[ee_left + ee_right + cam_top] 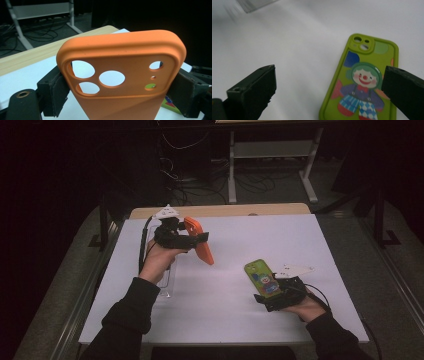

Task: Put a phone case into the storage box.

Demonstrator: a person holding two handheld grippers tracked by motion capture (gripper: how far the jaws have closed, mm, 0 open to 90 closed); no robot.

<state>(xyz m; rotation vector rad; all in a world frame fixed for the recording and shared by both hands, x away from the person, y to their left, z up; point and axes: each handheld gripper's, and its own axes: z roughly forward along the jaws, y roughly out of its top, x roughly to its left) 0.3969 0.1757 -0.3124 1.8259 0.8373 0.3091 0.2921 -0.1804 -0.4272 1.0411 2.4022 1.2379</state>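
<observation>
the left tongs [192, 239] are lifted off the white counter [235, 320], pinching an orange phone case [199, 239] by its two long edges. in the left gripper view the case [120, 82] stands upright between the black pads, one pad pressed to each side, its camera end with the round cut-outs rising above them and the inner face turned toward the camera. from the high view the case hangs tilted, its lower end pointing down toward the counter, well above the surface.

the right tongs [265, 294] sit low at the near right of the counter, spread wide with nothing clamped. a green phone case [262, 277] with a cartoon clown on its back lies flat on the counter just ahead of them. in the right gripper view the green case [362, 82] lies between the two jaws but nearer the right one, which overlaps its edge; the left jaw stands well apart from it, and i cannot tell whether the right one touches it.

a clear plastic piece [168, 279] lies on the counter below the left hand [157, 260].
</observation>
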